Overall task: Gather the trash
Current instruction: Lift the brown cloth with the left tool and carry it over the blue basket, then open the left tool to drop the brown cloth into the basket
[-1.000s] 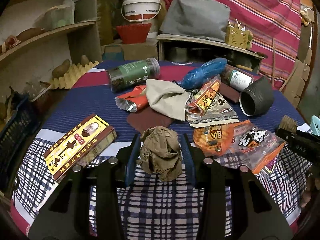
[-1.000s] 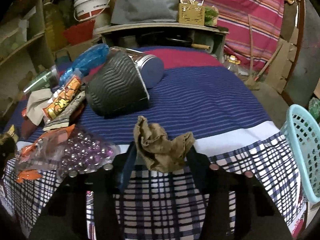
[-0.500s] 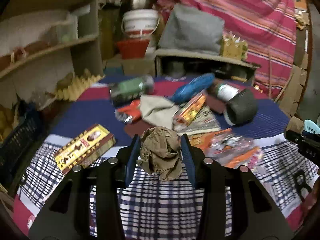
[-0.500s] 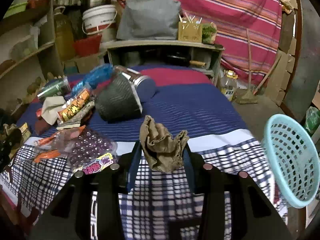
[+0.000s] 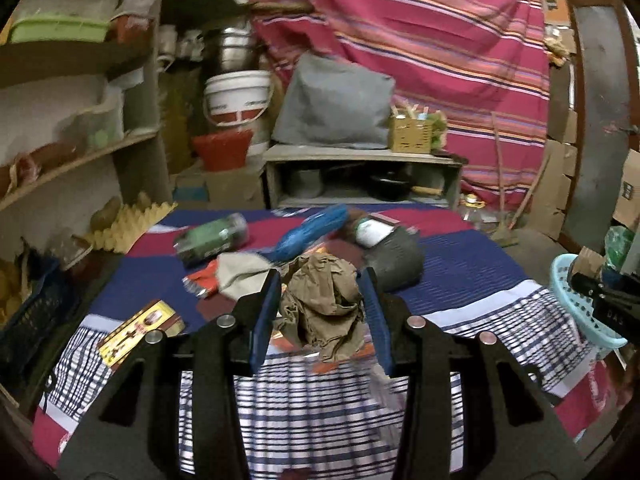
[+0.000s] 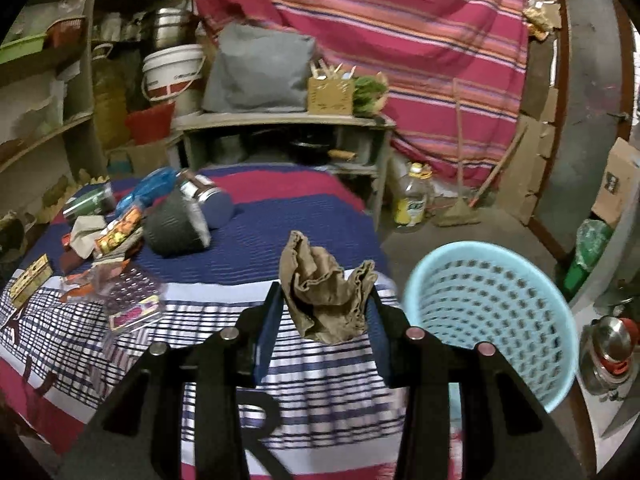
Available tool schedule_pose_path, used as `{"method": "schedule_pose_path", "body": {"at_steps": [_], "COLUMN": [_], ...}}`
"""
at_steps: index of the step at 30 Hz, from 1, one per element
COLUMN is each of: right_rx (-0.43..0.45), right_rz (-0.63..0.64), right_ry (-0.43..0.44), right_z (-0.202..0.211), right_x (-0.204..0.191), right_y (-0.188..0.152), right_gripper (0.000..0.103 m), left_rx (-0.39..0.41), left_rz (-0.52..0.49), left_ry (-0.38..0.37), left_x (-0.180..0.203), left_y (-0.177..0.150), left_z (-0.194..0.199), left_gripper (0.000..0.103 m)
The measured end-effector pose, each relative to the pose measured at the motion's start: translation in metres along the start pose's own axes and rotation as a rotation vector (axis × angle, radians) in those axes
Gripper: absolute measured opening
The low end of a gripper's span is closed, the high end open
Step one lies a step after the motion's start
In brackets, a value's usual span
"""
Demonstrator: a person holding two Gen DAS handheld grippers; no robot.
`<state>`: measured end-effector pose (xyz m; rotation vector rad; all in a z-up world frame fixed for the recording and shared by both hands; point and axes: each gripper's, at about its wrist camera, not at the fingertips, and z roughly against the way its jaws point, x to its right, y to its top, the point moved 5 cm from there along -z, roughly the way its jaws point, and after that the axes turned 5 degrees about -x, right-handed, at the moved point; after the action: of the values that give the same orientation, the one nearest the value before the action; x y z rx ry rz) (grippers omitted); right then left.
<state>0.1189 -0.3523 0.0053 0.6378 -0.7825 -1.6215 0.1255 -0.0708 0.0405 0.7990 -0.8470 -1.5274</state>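
Observation:
My left gripper point(image 5: 320, 304) is shut on a crumpled brown paper wad point(image 5: 322, 300) and holds it above the checked tablecloth point(image 5: 320, 408). My right gripper point(image 6: 326, 308) is shut on a second crumpled brown paper wad point(image 6: 326, 296), held above the table's right end. A light blue perforated basket point(image 6: 492, 316) stands on the floor just right of the right gripper; it also shows at the right edge of the left wrist view point(image 5: 580, 304). More trash lies on the table: snack wrappers point(image 6: 120, 232), a blue plastic bag point(image 5: 312, 232) and a beige cloth point(image 5: 240, 272).
A dark ribbed pot point(image 6: 174, 228) lies on its side beside a metal tin point(image 6: 208, 196). A green jar point(image 5: 212, 236) and a yellow box point(image 5: 136, 332) lie on the left. Shelves point(image 5: 80, 152) stand at the left, a low cabinet point(image 6: 288, 136) behind the table.
Both grippers have risen away from the table with their paper wads still held. The right gripper has swung right, so the blue basket is now close beside it.

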Motion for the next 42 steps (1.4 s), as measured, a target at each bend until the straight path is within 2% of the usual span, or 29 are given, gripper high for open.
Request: {"method": "schedule_pose_path", "body": {"at_steps": [5, 10, 14, 22, 27, 31, 38, 42], "right_rx": [0.043, 0.049, 0.042, 0.015, -0.004, -0.013, -0.026, -0.030], "right_rz": [-0.019, -0.077, -0.137, -0.207, -0.245, -0.262, -0.275, -0.279], "right_ry": [-0.030, -0.072, -0.095, -0.128, -0.141, -0.154, -0.167, -0.173], "right_z": [0.022, 0.029, 0.023, -0.004, -0.015, -0.027, -0.038, -0.039], "right_x": [0.036, 0.090, 0.130, 0.168, 0.190, 0.200, 0.205, 0.202], "right_y": [0.001, -0.012, -0.026, -0.050, -0.058, -0.059, -0.061, -0.061], "right_gripper": [0.041, 0.041, 0.041, 0.041, 0.041, 0.040, 0.040, 0.040], "left_rx": [0.020, 0.013, -0.033, -0.115, -0.137, -0.180, -0.260, -0.261], "left_rz": [-0.065, -0.120, -0.160, -0.253, -0.312, -0.316, -0.336, -0.364], "left_ry": [-0.065, -0.171, -0.272, -0.428, -0.508, -0.529, -0.508, -0.489], "left_x": [0.055, 0.125, 0.191, 0.293, 0.332, 0.353, 0.364, 0.366], "left_y": [0.016, 0.026, 0.018, -0.006, -0.011, -0.018, -0.029, -0.036], "left_z": [0.005, -0.004, -0.022, -0.058, -0.071, -0.087, -0.116, -0.117], "left_gripper": [0.040, 0.040, 0.040, 0.040, 0.040, 0.040, 0.041, 0.041]}}
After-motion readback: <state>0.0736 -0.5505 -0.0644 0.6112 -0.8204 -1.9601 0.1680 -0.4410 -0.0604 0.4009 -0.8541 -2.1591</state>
